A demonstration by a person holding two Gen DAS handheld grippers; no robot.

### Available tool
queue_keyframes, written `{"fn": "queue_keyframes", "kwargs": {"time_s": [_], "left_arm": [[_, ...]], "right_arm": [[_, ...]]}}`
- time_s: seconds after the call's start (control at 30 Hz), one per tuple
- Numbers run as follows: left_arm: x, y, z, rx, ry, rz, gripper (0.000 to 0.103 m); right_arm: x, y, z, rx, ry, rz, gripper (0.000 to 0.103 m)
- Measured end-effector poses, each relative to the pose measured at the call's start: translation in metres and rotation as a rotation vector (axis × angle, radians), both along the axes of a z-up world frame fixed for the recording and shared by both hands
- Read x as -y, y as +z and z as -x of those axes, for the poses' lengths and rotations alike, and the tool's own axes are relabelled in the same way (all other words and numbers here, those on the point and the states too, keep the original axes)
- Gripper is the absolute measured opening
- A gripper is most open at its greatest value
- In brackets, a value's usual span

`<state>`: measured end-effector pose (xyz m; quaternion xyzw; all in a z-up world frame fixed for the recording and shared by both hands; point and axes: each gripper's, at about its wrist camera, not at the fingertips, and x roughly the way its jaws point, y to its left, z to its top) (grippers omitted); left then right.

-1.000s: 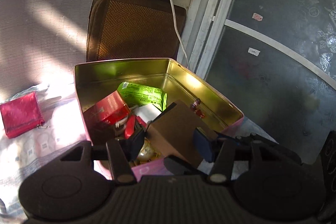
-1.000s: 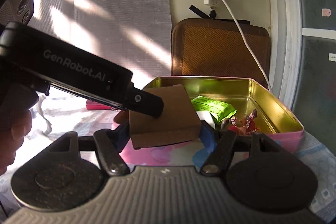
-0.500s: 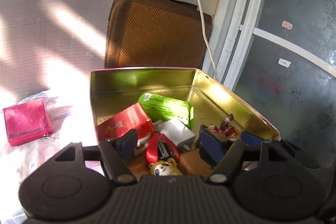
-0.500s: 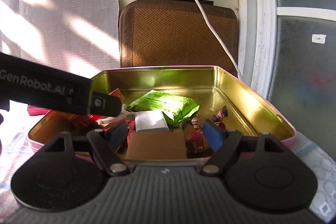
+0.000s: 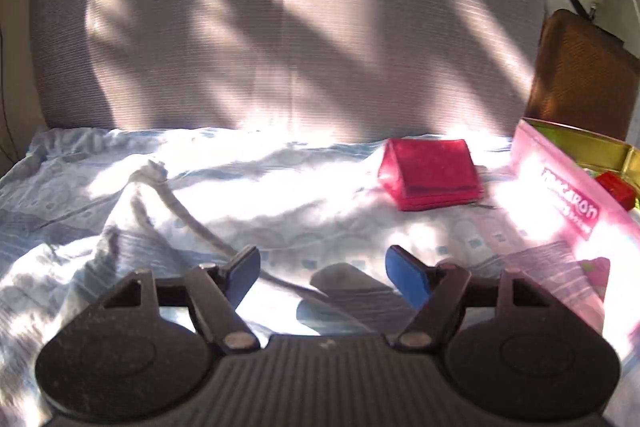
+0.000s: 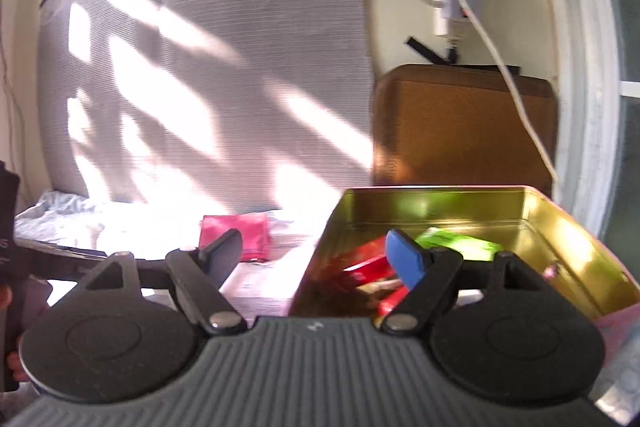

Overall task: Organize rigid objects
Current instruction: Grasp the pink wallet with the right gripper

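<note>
Your left tongs [image 5: 322, 277] hang released over the rumpled pale sheet [image 5: 168, 195]; the jaws have just been opening and nothing sits between the blue pads [image 5: 408, 279]. Landmark: the pink tin [image 5: 560, 199]. In the left wrist view the tin is at the right edge, its gold inner wall just visible, and a red box [image 5: 616, 189] shows inside over its near wall. A red pouch [image 5: 430, 173] lies on the sheet just left of the tin, apart from it. Behind tin and pouch stands a grey ribbed mat [image 5: 280, 19] striped with sunlight.

Your right tongs [image 6: 316, 259] are also released, jaws wide, with nothing clamped. They straddle the tin's left wall [image 6: 320, 259]: the right pad is over the tin's interior, the left pad outside it, in front of the pouch. Inside the tin you can see the red box left of centre and a green packet [image 6: 456, 243] towards the back; other contents are too blurred to identify. A brown woven cushion [image 6: 460, 123] leans against the wall directly behind the tin, with a white cable [image 6: 508, 75] hanging across it.
</note>
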<state>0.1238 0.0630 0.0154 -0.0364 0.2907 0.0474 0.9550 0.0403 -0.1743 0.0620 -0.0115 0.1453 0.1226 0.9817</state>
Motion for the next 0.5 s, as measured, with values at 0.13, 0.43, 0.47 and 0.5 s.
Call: {"fn": "queue_keyframes", "kwargs": {"time_s": [0.13, 0.43, 0.47, 0.5], "left_arm": [[-0.029, -0.007, -0.005, -0.044, 0.071, 0.102, 0.071], [-0.041, -0.013, -0.008, -0.074, 0.079, 0.130, 0.071], [-0.041, -0.014, -0.010, -0.077, 0.078, 0.127, 0.071], [-0.042, -0.014, -0.012, -0.079, 0.079, 0.124, 0.071]], "right_arm": [[-0.049, -0.012, -0.027, -0.057, 0.093, 0.063, 0.081], [-0.096, -0.033, -0.163, -0.239, -0.018, 0.019, 0.083], [-0.097, -0.035, -0.176, -0.263, -0.039, 0.010, 0.083], [-0.096, -0.038, -0.189, -0.283, -0.067, 0.001, 0.084]]}}
